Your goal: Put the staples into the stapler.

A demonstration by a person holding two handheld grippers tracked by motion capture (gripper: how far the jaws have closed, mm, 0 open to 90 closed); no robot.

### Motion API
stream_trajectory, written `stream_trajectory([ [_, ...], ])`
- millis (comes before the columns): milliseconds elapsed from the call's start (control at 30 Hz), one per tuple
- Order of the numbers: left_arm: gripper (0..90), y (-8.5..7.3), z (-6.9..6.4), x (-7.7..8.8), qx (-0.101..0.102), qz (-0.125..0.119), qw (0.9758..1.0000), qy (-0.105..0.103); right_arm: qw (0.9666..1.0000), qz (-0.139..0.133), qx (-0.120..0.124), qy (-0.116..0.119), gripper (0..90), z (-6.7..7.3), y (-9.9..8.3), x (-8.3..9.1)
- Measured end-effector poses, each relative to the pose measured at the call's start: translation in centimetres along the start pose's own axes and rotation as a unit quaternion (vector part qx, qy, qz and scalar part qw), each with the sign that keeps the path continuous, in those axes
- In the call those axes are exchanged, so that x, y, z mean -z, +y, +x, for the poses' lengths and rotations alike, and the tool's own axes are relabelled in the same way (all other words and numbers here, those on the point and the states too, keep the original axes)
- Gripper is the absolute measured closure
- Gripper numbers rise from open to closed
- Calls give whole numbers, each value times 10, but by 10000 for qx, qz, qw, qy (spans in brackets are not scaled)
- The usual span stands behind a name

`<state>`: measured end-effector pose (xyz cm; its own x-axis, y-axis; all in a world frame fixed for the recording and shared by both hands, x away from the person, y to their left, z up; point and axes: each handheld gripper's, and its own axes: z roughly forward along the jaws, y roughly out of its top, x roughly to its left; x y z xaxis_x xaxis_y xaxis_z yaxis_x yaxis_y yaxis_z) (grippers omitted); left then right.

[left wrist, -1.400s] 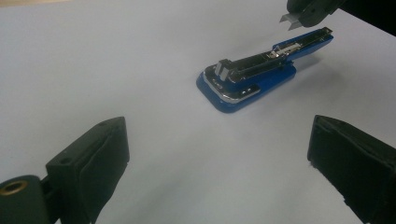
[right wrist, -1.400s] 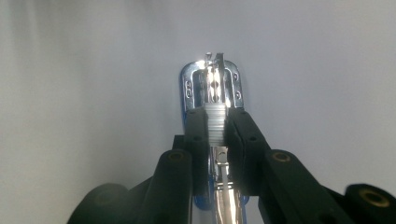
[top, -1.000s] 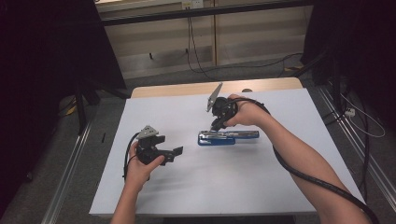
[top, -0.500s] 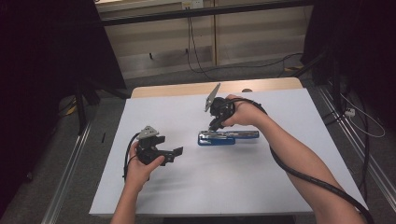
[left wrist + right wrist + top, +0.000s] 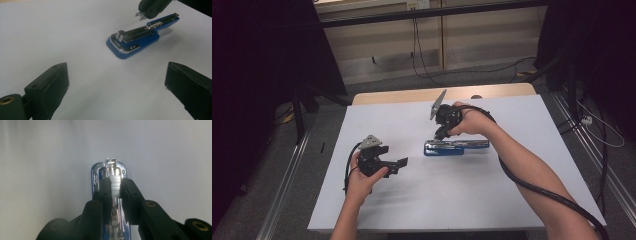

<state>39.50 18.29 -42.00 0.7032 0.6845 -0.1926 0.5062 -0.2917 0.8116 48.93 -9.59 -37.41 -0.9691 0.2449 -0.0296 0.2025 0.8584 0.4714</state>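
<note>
A blue stapler (image 5: 456, 147) lies opened flat on the white table, its chrome staple channel facing up (image 5: 132, 41). My right gripper (image 5: 440, 133) hangs just above the stapler's middle, pointing down, shut on a short strip of silver staples (image 5: 115, 186). In the right gripper view the strip sits between the pads over the stapler's chrome channel (image 5: 96, 178). The left gripper view shows that strip (image 5: 140, 15) held a little above the channel. My left gripper (image 5: 401, 162) rests low at the table's left, open and empty (image 5: 117, 87), aimed at the stapler.
The white table top (image 5: 512, 200) has a wooden strip (image 5: 412, 95) along its far edge. Cables trail from both grippers, the right one along the forearm (image 5: 537, 187). Dark stands and floor cables surround the table.
</note>
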Motion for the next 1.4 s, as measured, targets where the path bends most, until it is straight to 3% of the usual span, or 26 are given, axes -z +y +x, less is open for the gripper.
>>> stream_trajectory([
  [1400, 56, -1, -2, -4, -44, 110, 9999, 25, 9998, -166, 75, 104, 791, -3, -9, -27],
])
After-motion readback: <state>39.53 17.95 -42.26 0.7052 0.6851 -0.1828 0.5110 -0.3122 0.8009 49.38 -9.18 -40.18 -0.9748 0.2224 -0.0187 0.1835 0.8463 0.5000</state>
